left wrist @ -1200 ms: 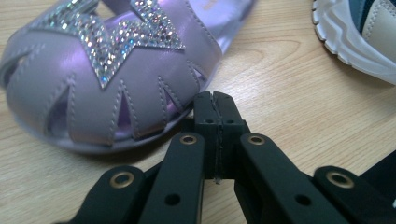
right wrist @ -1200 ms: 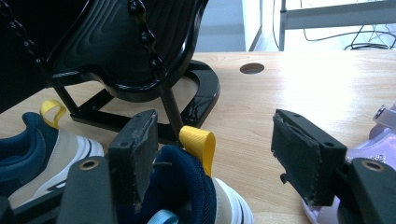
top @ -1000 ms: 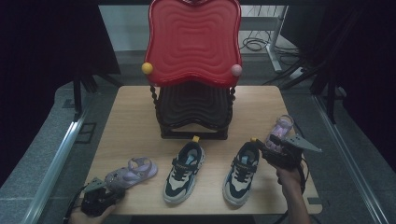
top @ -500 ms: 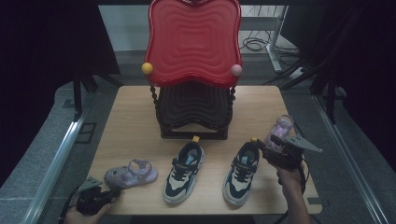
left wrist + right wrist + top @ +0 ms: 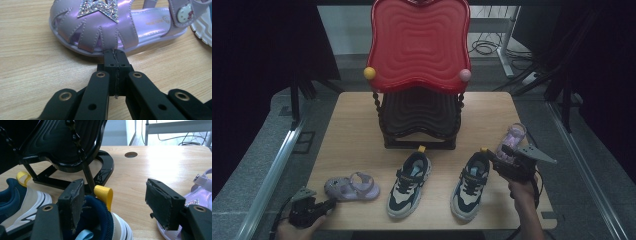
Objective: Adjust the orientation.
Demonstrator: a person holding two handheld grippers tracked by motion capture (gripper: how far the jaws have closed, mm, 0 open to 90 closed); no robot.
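Wooden tabletop (image 5: 352, 125), ringed by dark floor and black curtains, carries four shoes in a row near its front edge. At the left end lies a purple sandal (image 5: 352, 186), its toe toward the left gripper (image 5: 331, 204), whose jaws are pressed together with nothing between them; in the left gripper view their tips sit just at the rim of the sandal's sole, below its glittery star. The hand holding that gripper is at the table's front left corner. Bare wood stretches behind the sandal to the table's left and far edges.

To the sandal's right stand two navy-and-cream sneakers: the left sneaker (image 5: 409, 184) and the right sneaker (image 5: 471, 184), each with a yellow heel loop. The right gripper (image 5: 493, 162) hovers at the right sneaker's heel, jaws apart; the right gripper view shows one pad over the heel collar, beside the loop. A second purple sandal (image 5: 512, 140) lies just beyond it, near the right edge.

Behind the shoes stands a black rack (image 5: 421, 122) bearing a red wavy tray (image 5: 419, 45). The right gripper view also shows a round hole (image 5: 130, 154) in the tabletop.
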